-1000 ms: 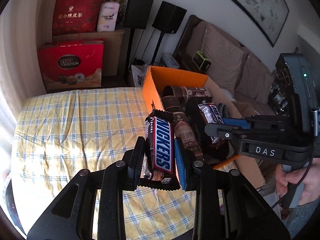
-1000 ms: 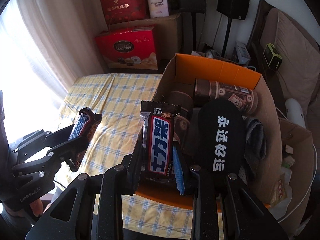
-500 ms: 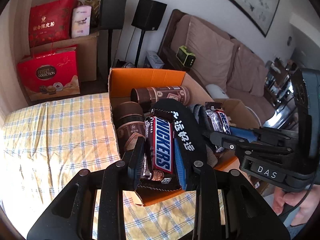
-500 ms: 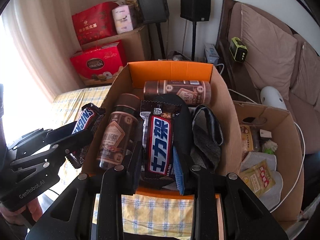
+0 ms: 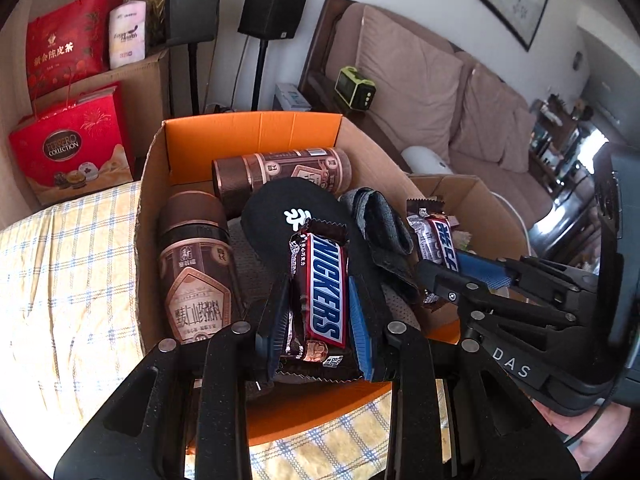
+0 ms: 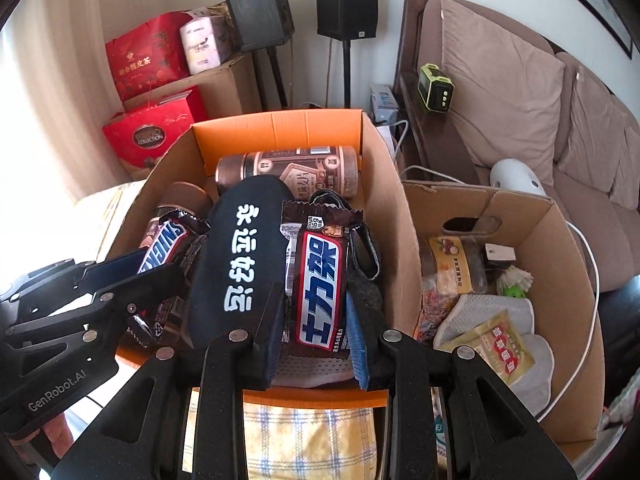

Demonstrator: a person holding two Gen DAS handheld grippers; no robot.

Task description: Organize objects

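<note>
In the last second you have carried both bars from over the yellow checked cloth (image 5: 68,288) to above the orange-lined cardboard box (image 5: 256,136), so both are ready to drop. Your left gripper (image 5: 320,312) is clamped on the brown Snickers bar (image 5: 324,288); your right gripper (image 6: 316,312) pinches the Chinese-label Snickers bar (image 6: 320,284). The box is crowded: brown canisters (image 5: 192,272) left and far, black insole (image 6: 236,256) centre, grey cloth (image 5: 384,224) right. Mind the near rim.

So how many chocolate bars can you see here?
2. One chocolate bar is clamped in the left hand-held gripper, another in the right hand-held gripper, both over the orange box. Others may be hidden inside.
</note>
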